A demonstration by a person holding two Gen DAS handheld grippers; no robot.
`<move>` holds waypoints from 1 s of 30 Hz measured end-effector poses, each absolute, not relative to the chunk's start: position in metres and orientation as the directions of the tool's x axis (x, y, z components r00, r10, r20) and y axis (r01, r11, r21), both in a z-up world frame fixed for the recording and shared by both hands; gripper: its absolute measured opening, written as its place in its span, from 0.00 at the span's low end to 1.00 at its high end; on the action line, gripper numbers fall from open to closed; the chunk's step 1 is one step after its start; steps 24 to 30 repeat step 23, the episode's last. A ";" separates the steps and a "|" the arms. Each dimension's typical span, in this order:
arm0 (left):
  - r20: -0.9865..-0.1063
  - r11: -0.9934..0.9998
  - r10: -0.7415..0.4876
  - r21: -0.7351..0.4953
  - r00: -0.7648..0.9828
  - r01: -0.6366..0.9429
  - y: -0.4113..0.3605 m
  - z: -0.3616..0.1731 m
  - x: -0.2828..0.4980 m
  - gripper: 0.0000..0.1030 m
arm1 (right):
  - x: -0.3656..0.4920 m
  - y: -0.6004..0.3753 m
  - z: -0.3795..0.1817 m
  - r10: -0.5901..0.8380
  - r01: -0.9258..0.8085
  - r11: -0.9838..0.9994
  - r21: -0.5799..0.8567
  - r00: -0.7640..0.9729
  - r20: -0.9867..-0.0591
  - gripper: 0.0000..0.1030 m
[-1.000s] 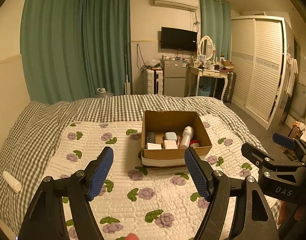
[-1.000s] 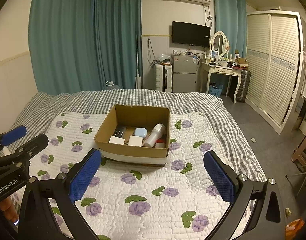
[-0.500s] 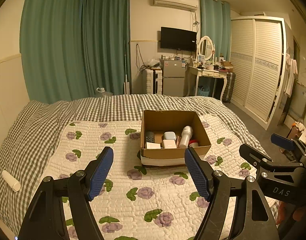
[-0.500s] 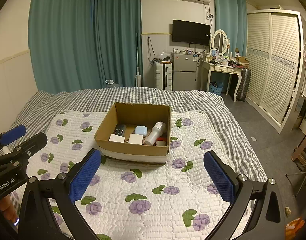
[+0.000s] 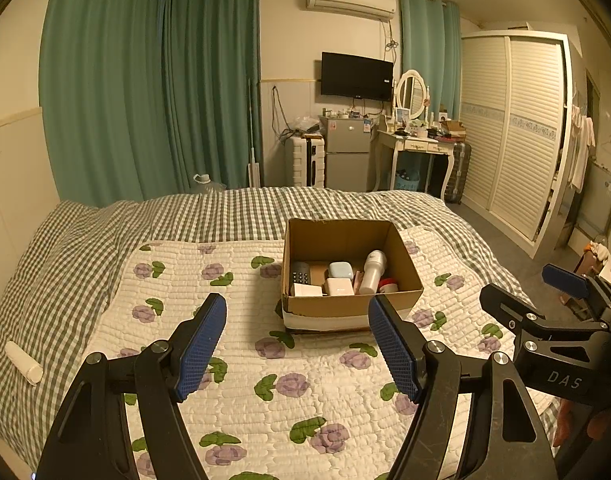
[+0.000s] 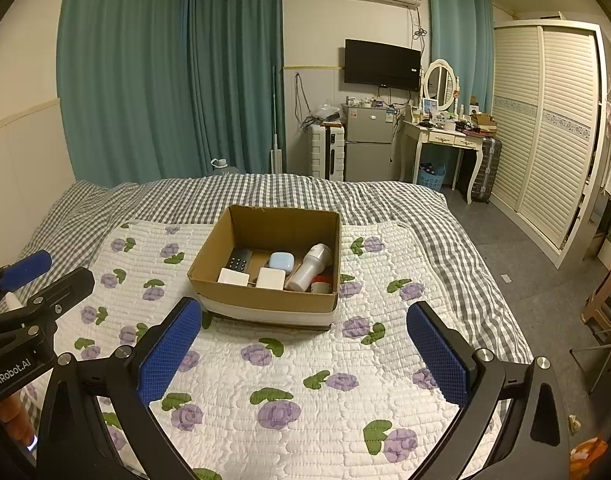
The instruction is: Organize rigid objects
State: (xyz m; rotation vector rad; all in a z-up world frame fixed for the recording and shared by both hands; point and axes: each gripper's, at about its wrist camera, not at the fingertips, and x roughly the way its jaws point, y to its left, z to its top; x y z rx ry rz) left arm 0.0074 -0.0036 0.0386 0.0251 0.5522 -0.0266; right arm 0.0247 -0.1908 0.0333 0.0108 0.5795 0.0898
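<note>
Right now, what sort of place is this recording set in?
A bedroom in a home, most likely: a bed with a floral quilt, a slatted wardrobe and a dressing table with an oval mirror.

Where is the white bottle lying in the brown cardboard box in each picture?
Left wrist view: the white bottle lies in the right half of the brown cardboard box, right of centre in the picture.
Right wrist view: the white bottle lies in the box's right half, near the picture's centre.
Shared landmark: the pale blue rounded case just left of the bottle.
</note>
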 end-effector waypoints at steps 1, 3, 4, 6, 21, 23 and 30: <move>-0.526 0.999 -0.020 0.016 0.850 0.034 -0.003 0.038 0.007 0.74 | 0.025 -0.191 0.033 0.088 -0.082 0.996 0.036 0.832 -0.547 1.00; -0.528 0.999 -0.020 0.015 0.849 0.033 -0.003 0.038 0.006 0.74 | 0.025 -0.191 0.033 0.089 -0.083 0.996 0.036 0.831 -0.549 1.00; -0.527 0.999 -0.021 0.016 0.849 0.034 -0.003 0.038 0.007 0.74 | 0.025 -0.191 0.033 0.090 -0.083 0.996 0.036 0.830 -0.550 1.00; -0.527 0.999 -0.020 0.017 0.849 0.034 -0.003 0.038 0.006 0.74 | 0.026 -0.191 0.032 0.090 -0.084 0.996 0.036 0.828 -0.553 1.00; -0.528 1.000 -0.014 0.014 0.849 0.026 0.002 0.033 0.003 0.74 | 0.025 -0.189 0.028 0.091 -0.086 0.996 0.034 0.822 -0.562 1.00; -0.534 0.999 -0.020 0.015 0.845 0.033 0.002 0.031 0.002 0.74 | 0.025 -0.189 0.027 0.091 -0.086 0.996 0.035 0.821 -0.563 1.00; -0.534 0.999 -0.020 0.015 0.845 0.033 0.002 0.031 0.002 0.74 | 0.025 -0.189 0.027 0.091 -0.086 0.996 0.035 0.821 -0.563 1.00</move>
